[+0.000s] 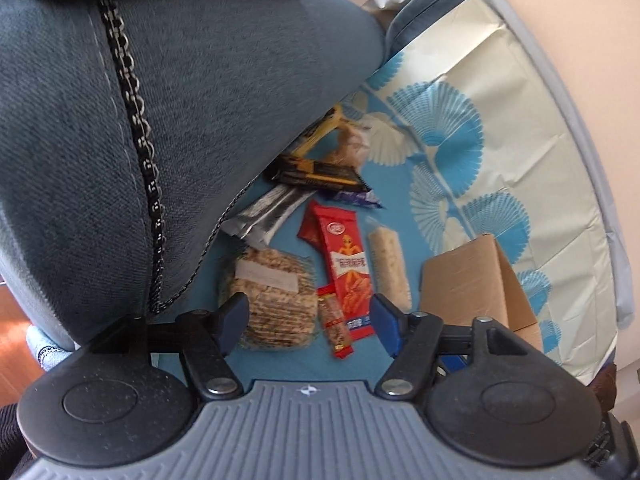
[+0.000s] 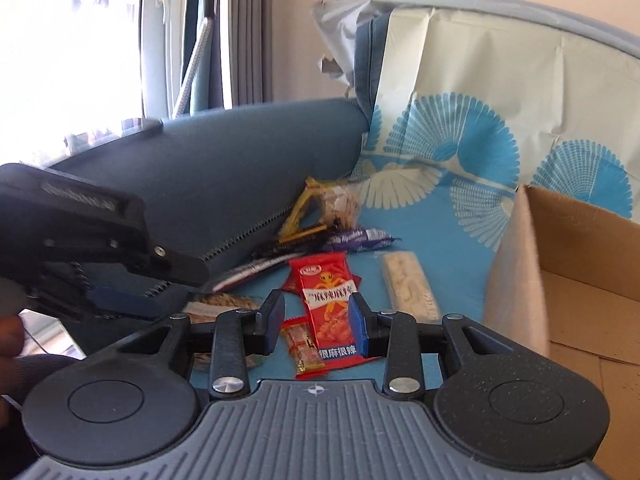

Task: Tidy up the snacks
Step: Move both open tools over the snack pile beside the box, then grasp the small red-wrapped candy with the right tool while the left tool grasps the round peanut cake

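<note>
In the left wrist view, the left hand-held gripper [image 1: 310, 322] was seen with its jaws spread wide and nothing between the pads, held above a blue patterned cloth [image 1: 400, 196] on which the snacks were scattered. A clear pack of round crackers [image 1: 272, 292] lay just past the left finger, a small red-and-gold bar [image 1: 336, 330] beside it, and a long red snack packet [image 1: 344, 264] ran up the middle. A pale cream bar [image 1: 388, 268] lay just right of the red packet, and an open cardboard box [image 1: 472, 280] stood further right. Behind, a black-and-yellow packet [image 1: 320, 172] and a purple wrapper [image 1: 356, 196] were heaped against a large blue-grey cushion [image 1: 200, 100], though blur left their contents hard to tell. In the right wrist view, the right hand-held gripper [image 2: 316, 322] was seen with its jaws set fairly narrow but not pressing on anything; the red snack packet [image 2: 326, 292] lay on the cloth beneath and between them, the small bar [image 2: 304, 348] beside its lower left edge. The cream bar [image 2: 406, 284] lay to the right, near the wall of the cardboard box [image 2: 516, 272]. The left hand-held gripper [image 2: 128, 300] was visible at the left edge.
</note>
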`<state>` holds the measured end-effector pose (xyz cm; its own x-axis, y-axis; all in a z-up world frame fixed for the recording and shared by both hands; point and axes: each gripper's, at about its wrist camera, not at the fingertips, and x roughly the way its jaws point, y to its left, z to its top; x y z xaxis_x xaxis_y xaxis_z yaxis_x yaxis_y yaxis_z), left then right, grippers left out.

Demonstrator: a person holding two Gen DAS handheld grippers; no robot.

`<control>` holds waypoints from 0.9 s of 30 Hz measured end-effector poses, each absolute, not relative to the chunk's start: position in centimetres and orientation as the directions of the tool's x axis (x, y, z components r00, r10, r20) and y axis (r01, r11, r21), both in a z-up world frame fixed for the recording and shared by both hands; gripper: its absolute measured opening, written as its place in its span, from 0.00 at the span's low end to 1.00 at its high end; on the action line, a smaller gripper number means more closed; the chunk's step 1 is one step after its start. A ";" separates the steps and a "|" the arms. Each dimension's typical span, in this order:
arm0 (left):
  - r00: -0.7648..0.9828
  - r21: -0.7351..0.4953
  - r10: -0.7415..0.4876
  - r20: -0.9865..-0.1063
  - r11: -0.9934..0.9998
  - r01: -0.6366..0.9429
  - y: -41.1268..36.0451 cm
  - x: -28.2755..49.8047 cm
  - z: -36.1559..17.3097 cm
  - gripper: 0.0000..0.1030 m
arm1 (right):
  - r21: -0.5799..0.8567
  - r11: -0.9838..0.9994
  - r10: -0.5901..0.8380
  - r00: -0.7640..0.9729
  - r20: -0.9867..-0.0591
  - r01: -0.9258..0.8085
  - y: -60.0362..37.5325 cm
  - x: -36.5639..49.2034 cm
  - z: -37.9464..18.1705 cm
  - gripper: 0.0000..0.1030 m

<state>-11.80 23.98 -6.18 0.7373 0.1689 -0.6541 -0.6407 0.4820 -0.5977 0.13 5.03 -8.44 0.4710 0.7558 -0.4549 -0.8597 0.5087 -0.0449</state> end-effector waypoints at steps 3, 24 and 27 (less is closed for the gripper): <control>0.702 -0.562 0.172 -0.691 0.483 -0.672 24.0 -11.1 -6.4 0.78 | -0.046 0.501 0.734 0.452 -0.507 -0.864 6.8 1.0 -10.2 0.36; 0.620 -0.484 0.151 -0.770 0.494 -0.722 24.0 -8.7 -7.4 0.83 | -0.102 0.416 0.692 0.387 -0.609 -0.903 8.6 1.5 -13.2 0.20; 0.632 -0.503 0.131 -0.764 0.491 -0.711 24.2 -9.0 -7.5 0.83 | -0.088 0.426 0.683 0.384 -0.621 -0.900 7.9 1.0 -12.8 0.20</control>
